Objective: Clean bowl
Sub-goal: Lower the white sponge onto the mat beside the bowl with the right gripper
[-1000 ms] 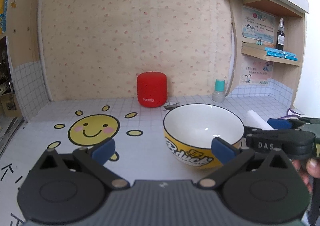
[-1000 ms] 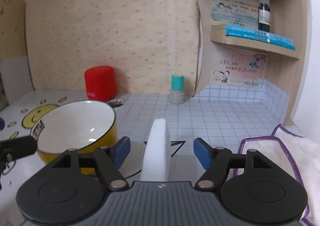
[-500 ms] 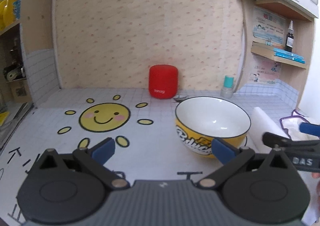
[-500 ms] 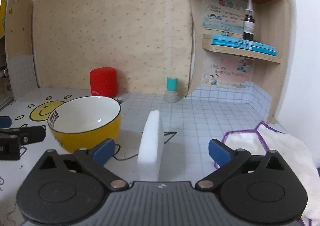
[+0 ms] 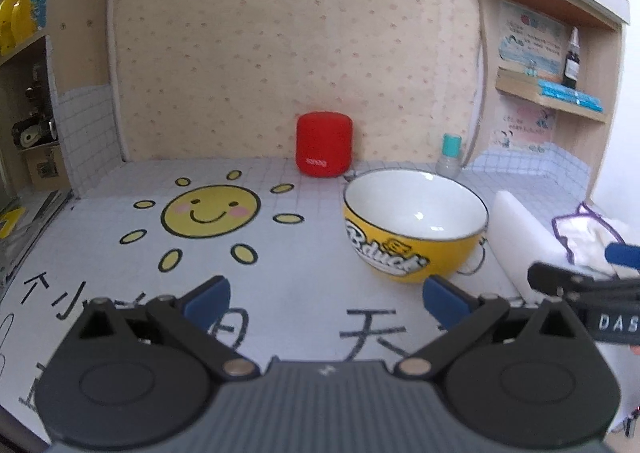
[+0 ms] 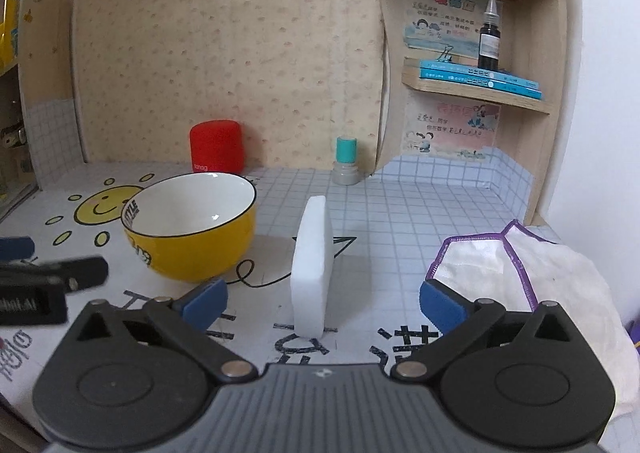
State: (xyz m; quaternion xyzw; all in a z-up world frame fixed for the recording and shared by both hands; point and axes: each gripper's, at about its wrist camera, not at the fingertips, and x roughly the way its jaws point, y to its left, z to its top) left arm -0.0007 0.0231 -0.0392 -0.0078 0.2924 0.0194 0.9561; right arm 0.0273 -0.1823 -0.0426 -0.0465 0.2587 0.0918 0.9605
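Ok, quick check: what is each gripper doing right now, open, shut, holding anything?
Left gripper: open, holding nothing.
Right gripper: open wide, holding nothing; the white sponge stands on edge ahead of its pads, untouched.

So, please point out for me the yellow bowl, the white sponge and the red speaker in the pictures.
yellow bowl (image 6: 192, 249): right wrist view, on its yellow outer wall.
white sponge (image 6: 310, 265): right wrist view, on the near narrow face, standing on edge.
red speaker (image 5: 324, 143): left wrist view, on the front of its body.
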